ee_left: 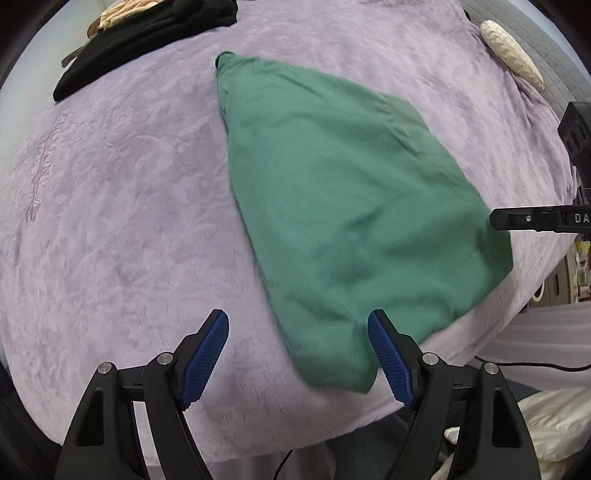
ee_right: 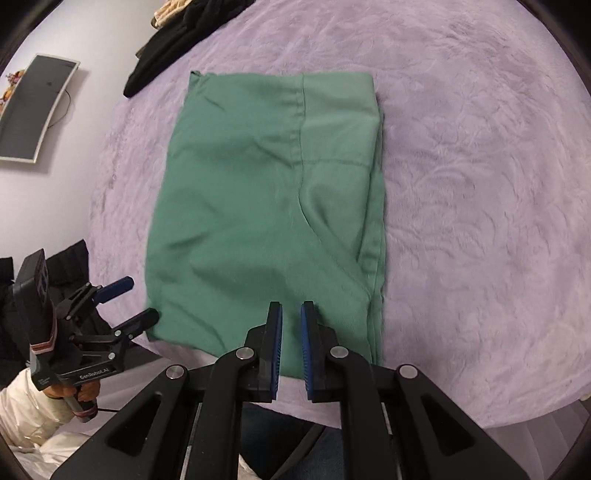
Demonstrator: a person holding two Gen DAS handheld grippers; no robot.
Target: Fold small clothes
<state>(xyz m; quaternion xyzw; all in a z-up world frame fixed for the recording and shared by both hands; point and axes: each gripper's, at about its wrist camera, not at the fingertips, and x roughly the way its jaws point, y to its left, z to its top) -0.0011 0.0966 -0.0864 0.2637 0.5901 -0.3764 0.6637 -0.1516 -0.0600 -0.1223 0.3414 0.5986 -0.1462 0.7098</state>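
A green garment (ee_left: pixel 343 206) lies folded flat in a long rectangle on the purple plush blanket (ee_left: pixel 110 206). My left gripper (ee_left: pixel 297 321) hangs open above the garment's near left corner, its blue pads (ee_left: pixel 205 354) wide apart and holding nothing. From the right wrist view, the left gripper (ee_right: pixel 138 301) sits just off the garment's (ee_right: pixel 266 206) near left corner. My right gripper (ee_right: pixel 291 308) is shut over the garment's near edge, its blue pads almost together with no cloth gripped between them. One right finger (ee_left: pixel 517 219) pokes in at the garment's right side.
A heap of black clothes (ee_left: pixel 147 37) with a beige piece (ee_left: pixel 125 14) lies at the far left of the blanket. A cream ribbed item (ee_left: pixel 511 55) rests at the far right. A dark panel (ee_right: pixel 33 107) hangs on the wall. A white puffy sleeve (ee_right: pixel 29 413) holds the left gripper.
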